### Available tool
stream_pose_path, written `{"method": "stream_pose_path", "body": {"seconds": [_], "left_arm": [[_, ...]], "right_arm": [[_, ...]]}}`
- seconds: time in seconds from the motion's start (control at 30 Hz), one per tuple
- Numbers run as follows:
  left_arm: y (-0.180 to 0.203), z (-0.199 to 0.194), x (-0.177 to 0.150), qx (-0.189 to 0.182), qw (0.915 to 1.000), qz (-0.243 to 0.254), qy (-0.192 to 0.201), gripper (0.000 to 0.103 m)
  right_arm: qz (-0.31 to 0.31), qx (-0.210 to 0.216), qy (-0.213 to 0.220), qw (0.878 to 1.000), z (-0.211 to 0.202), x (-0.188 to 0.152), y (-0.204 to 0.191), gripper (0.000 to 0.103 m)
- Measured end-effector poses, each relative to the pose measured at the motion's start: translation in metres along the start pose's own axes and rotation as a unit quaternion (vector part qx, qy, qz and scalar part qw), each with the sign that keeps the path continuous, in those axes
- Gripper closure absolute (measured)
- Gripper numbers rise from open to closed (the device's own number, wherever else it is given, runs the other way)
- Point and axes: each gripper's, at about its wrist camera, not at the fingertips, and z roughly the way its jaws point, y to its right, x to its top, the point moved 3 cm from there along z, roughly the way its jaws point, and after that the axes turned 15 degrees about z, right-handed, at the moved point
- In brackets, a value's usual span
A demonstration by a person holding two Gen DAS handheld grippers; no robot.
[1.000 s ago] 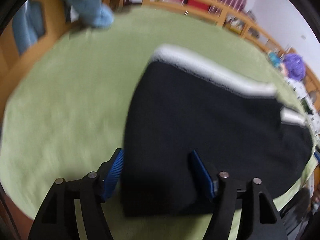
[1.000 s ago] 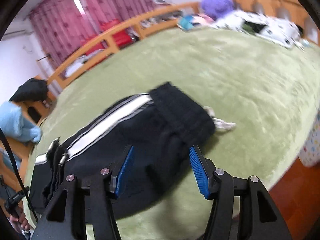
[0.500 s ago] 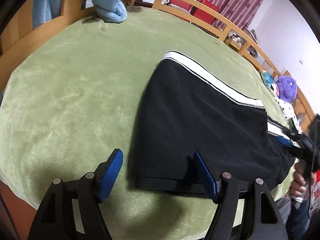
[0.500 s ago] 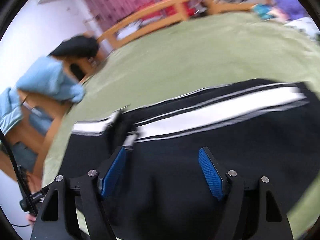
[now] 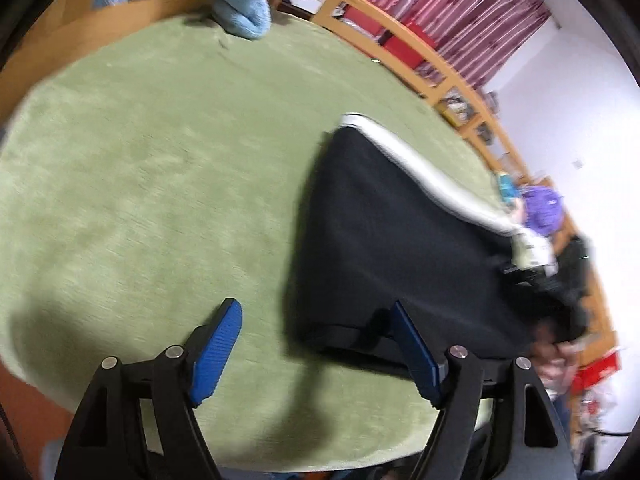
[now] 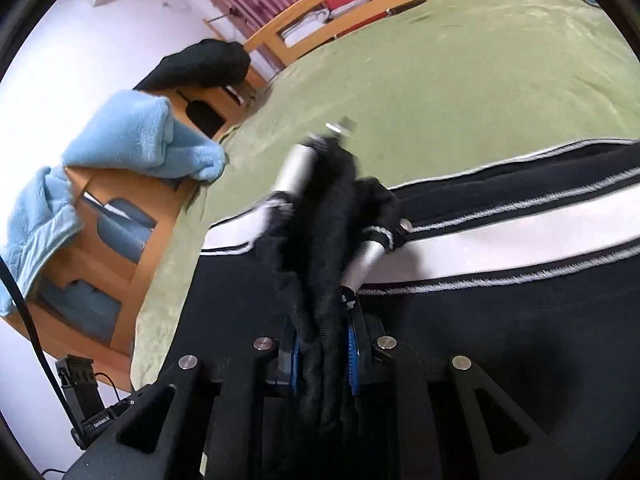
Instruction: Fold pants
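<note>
While your right tool [image 6: 323, 354] is closing its blue pads on a bunched ridge of the black pants [image 6: 500, 320], the cloth stands up between them towards twelve o'clock, gathered so the fold can be carried over. Your left tool [image 5: 316, 354] is opening, with nothing clamped: one pad hovers over bare blanket, the other at the pants' near hem, at about one o'clock. Beyond, the pants lie flat on the bed's green blanket [image 5: 140, 160], white stripe [image 6: 520, 228] on the far edge.
</note>
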Motion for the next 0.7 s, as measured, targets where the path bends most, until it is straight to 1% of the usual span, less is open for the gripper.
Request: {"method": "stream_pose_path", "body": {"seconds": [0.03, 0.07, 0.1, 0.13, 0.2, 0.3, 0.33, 0.4, 0.43, 0.47, 0.5, 0.53, 0.57, 0.63, 0.67, 0.7], "left_arm": [[0.001, 0.005, -0.002, -0.026, 0.9996, -0.008, 0.0, 0.026], [0.002, 0.011, -0.003, -0.039, 0.9991, -0.017, -0.003, 0.026], [0.002, 0.017, -0.004, -0.048, 0.9985, -0.026, -0.006, 0.026], [0.002, 0.02, -0.005, -0.047, 0.9984, -0.031, -0.005, 0.026], [0.003, 0.022, -0.004, -0.045, 0.9983, -0.035, 0.007, 0.024], [0.009, 0.032, 0.0, -0.068, 0.9964, -0.049, 0.016, 0.024], [0.011, 0.036, 0.0, -0.064, 0.9964, -0.054, 0.015, 0.023], [0.018, 0.037, 0.003, -0.059, 0.9969, -0.048, 0.021, 0.023], [0.022, 0.038, 0.004, -0.059, 0.997, -0.044, 0.025, 0.022], [0.022, 0.039, 0.006, -0.055, 0.9971, -0.045, 0.027, 0.022], [0.021, 0.04, 0.007, -0.053, 0.9968, -0.052, 0.029, 0.022], [0.019, 0.045, 0.008, -0.052, 0.9961, -0.064, 0.029, 0.022], [0.016, 0.049, 0.007, -0.05, 0.9953, -0.077, 0.03, 0.023], [0.015, 0.052, 0.008, -0.039, 0.9939, -0.096, 0.038, 0.023], [0.017, 0.05, 0.009, -0.032, 0.9941, -0.097, 0.038, 0.031], [0.018, 0.048, 0.009, -0.019, 0.9946, -0.095, 0.037, 0.044]], "right_arm": [[-0.008, -0.03, -0.014, 0.999, 0.011, -0.007, 0.004, 0.083], [-0.01, -0.048, -0.025, 0.998, 0.017, -0.011, 0.009, 0.077], [-0.01, -0.047, -0.028, 0.998, 0.018, -0.016, 0.012, 0.074], [-0.009, -0.04, -0.022, 0.999, 0.012, -0.016, 0.013, 0.073], [-0.003, -0.046, -0.012, 0.999, -0.008, -0.021, 0.016, 0.065], [-0.015, -0.042, 0.012, 0.999, -0.038, -0.036, 0.017, 0.063], [-0.027, -0.041, 0.016, 0.999, -0.045, -0.042, 0.014, 0.063], [-0.042, -0.035, 0.025, 0.998, -0.056, -0.059, 0.012, 0.063], [-0.047, -0.024, 0.027, 0.998, -0.063, -0.071, 0.012, 0.062], [-0.049, -0.017, 0.024, 0.998, -0.063, -0.076, 0.009, 0.062], [-0.054, -0.023, 0.02, 0.998, -0.061, -0.086, 0.011, 0.062], [-0.051, -0.038, 0.017, 0.998, -0.058, -0.092, 0.016, 0.062], [-0.047, -0.045, 0.015, 0.998, -0.053, -0.094, 0.018, 0.062], [-0.043, -0.053, 0.027, 0.997, -0.051, -0.099, 0.021, 0.061], [-0.044, -0.054, 0.027, 0.997, -0.052, -0.099, 0.019, 0.06], [-0.045, -0.052, 0.027, 0.997, -0.055, -0.097, 0.016, 0.059]]}}
